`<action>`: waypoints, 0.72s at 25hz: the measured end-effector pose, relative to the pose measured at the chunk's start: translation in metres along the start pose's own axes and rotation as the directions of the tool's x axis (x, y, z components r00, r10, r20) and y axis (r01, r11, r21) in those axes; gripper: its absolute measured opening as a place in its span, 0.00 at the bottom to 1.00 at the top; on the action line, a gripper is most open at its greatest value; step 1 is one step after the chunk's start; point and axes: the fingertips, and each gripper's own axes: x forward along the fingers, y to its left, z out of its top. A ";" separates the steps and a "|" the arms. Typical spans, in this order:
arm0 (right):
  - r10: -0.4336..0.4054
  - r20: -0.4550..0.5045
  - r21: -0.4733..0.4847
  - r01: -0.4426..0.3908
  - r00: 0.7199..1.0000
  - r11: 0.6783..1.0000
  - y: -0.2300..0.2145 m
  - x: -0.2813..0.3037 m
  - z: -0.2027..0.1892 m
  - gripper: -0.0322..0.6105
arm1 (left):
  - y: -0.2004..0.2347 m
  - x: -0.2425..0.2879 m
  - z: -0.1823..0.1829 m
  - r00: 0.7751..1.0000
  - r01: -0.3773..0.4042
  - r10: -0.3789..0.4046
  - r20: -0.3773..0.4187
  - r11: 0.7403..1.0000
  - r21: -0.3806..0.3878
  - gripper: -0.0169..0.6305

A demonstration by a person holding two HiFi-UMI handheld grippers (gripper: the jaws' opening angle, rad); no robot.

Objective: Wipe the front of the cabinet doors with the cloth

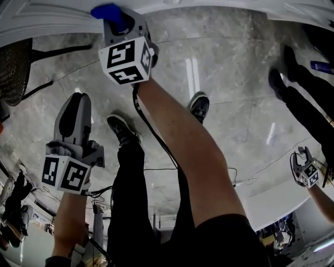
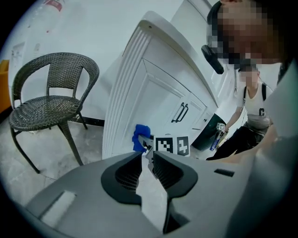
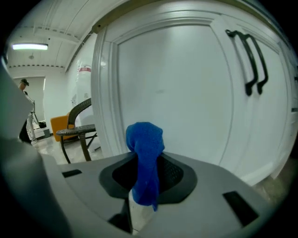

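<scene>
The blue cloth is bunched between the jaws of my right gripper, which is shut on it. It is held up close to the lower left of the white cabinet door; whether it touches the door I cannot tell. Black handles sit at the door's upper right. In the head view the cloth is at the cabinet's edge. My left gripper hangs back, shut and holding nothing. It looks toward the cabinet and the cloth.
A dark wicker chair stands left of the cabinet, with an orange seat behind it. Another person stands to the right holding a gripper. My legs and a thin cable are on the marble floor below.
</scene>
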 end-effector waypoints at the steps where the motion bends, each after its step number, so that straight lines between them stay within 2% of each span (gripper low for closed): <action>1: -0.023 -0.006 0.003 0.023 1.000 1.000 -0.018 -0.004 -0.003 0.19 | -0.009 0.005 0.000 1.000 0.006 -0.006 0.000 1.000 0.000 0.15; 4: -0.078 -0.021 -0.025 0.078 0.997 0.997 -0.069 -0.015 -0.008 0.19 | -0.041 0.020 0.001 0.999 0.046 -0.046 -0.004 0.998 0.035 0.15; 7: -0.088 -0.023 -0.077 0.086 0.996 0.993 -0.098 -0.023 -0.008 0.19 | -0.071 0.034 0.001 0.996 0.092 -0.091 -0.014 0.993 0.072 0.15; 12: -0.121 -0.011 -0.053 0.120 0.993 0.991 -0.139 -0.040 -0.010 0.19 | -0.093 0.055 -0.006 0.994 0.107 -0.107 -0.023 0.994 0.015 0.15; 15: -0.124 -0.009 -0.072 0.123 0.992 0.990 -0.154 -0.048 -0.015 0.19 | -0.100 0.058 -0.011 0.995 0.101 -0.101 -0.021 0.995 0.004 0.15; 18: -0.160 -0.019 -0.051 0.159 0.987 0.986 -0.167 -0.055 -0.018 0.19 | -0.100 0.054 -0.012 0.995 0.101 -0.101 -0.019 0.995 0.003 0.15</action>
